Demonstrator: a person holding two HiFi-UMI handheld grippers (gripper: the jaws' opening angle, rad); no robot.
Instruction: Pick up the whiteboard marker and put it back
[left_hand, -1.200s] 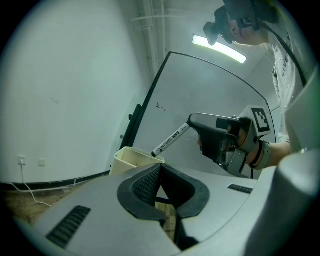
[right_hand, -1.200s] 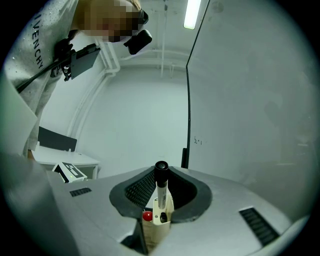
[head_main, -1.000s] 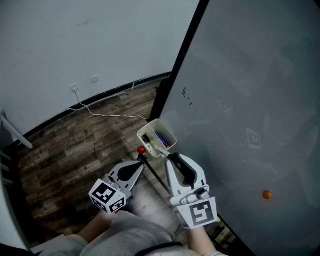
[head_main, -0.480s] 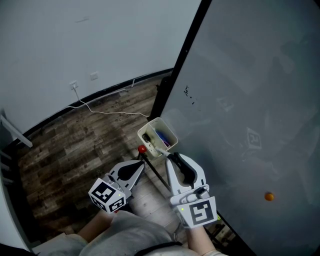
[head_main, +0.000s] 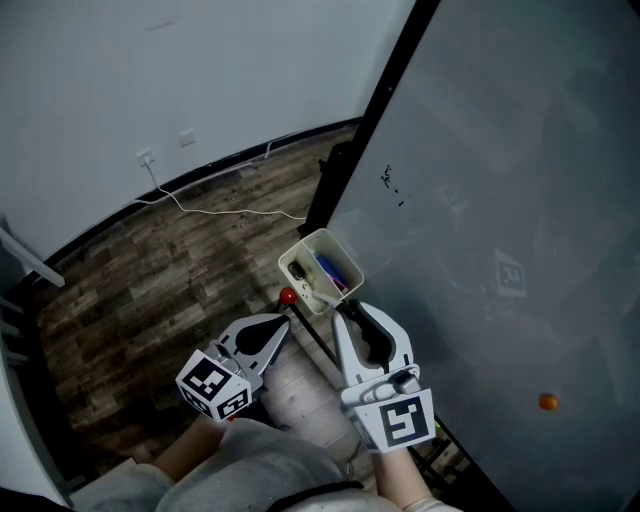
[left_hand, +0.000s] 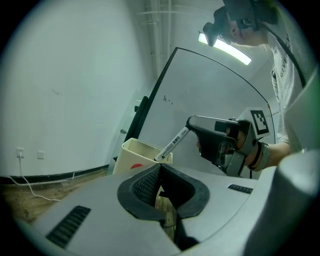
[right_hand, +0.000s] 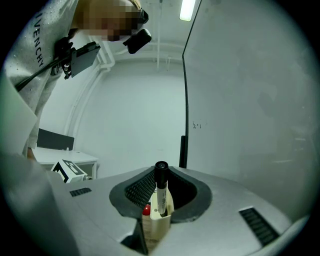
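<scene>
A white whiteboard marker (head_main: 329, 298) with a black cap (right_hand: 161, 170) is held slanting down, its lower end at the mouth of a cream pen cup (head_main: 322, 266). My right gripper (head_main: 347, 314) is shut on the marker's upper part. In the left gripper view the marker (left_hand: 173, 144) runs from the right gripper (left_hand: 194, 123) down to the cup's rim (left_hand: 134, 146). My left gripper (head_main: 281, 324) hovers just left of the cup, jaws shut with nothing between them. Several other pens stand inside the cup.
The cup hangs at the lower edge of a large grey whiteboard (head_main: 500, 180) with a black frame. A red knob (head_main: 287, 296) sits beside the cup, and an orange magnet (head_main: 547, 402) sticks to the board. A white cable (head_main: 215, 212) lies on the wooden floor.
The head view has shifted a little. Both grippers and the marker stay almost where they were by the cup.
</scene>
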